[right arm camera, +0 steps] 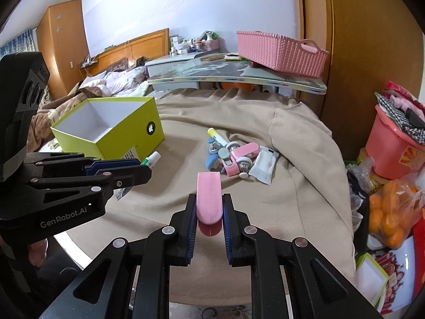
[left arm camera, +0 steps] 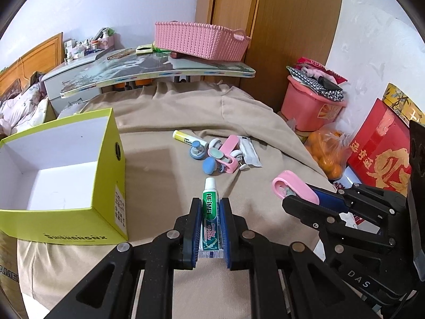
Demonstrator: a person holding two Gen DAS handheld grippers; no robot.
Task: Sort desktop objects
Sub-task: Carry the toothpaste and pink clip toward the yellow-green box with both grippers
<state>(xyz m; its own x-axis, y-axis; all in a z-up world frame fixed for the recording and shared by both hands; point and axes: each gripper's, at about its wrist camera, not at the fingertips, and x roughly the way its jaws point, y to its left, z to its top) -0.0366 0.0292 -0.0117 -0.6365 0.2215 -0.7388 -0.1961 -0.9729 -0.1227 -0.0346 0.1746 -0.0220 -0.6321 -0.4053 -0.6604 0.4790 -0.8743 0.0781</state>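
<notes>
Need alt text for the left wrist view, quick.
The left gripper is shut on a green toothpaste tube above a beige cloth. An open yellow-green box stands to its left, and the right gripper holds a pink case at right.

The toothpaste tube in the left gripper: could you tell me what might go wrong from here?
The left gripper pinches the soft toothpaste tube by its sides, so it may slip or squeeze. The right gripper with the pink case sits close beside it; both heading for the green box could collide.
</notes>
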